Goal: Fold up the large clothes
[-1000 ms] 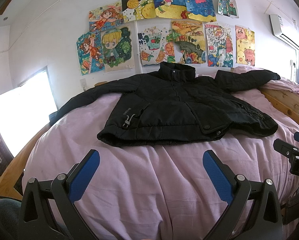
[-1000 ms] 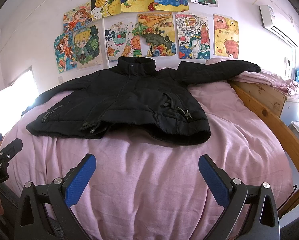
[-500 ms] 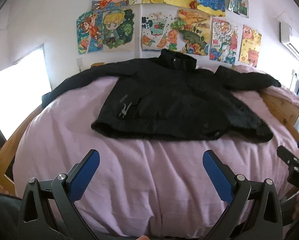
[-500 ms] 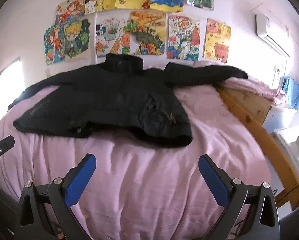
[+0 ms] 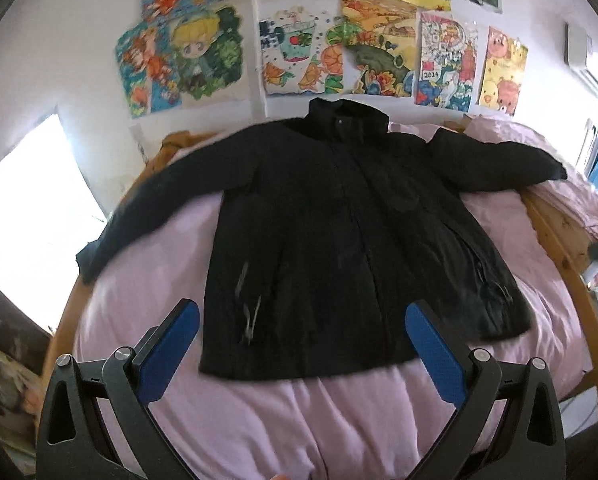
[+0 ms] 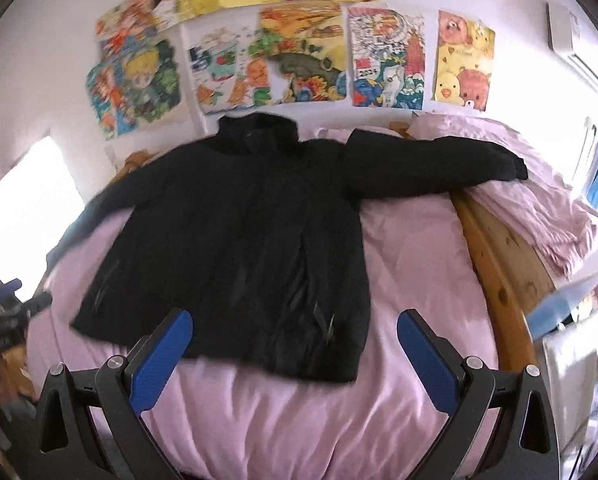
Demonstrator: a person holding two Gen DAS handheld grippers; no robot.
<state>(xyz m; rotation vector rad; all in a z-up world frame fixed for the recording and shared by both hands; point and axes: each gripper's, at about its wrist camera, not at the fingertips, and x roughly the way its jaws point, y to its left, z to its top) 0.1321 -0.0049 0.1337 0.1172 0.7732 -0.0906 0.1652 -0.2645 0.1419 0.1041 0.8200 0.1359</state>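
A black padded jacket (image 5: 339, 232) lies flat on the pink bed cover (image 5: 299, 420), front up, collar toward the wall, both sleeves spread out sideways. In the right wrist view the same jacket (image 6: 251, 240) fills the middle, its right sleeve reaching over the wooden bed rail. My left gripper (image 5: 303, 348) hangs open above the jacket's hem, with nothing between its blue pads. My right gripper (image 6: 291, 344) is open too, over the hem's right half. The left gripper shows at the left edge of the right wrist view (image 6: 7, 312).
A wooden bed frame (image 6: 499, 264) runs along the right side, with a bunched pink blanket (image 6: 539, 208) beyond it. Colourful drawings (image 5: 331, 48) cover the wall behind the bed. A bright window (image 5: 27, 216) is at the left.
Both grippers have risen and tilted downward, moving in toward the jacket; it now looks larger and is seen more from above. Both stay open.
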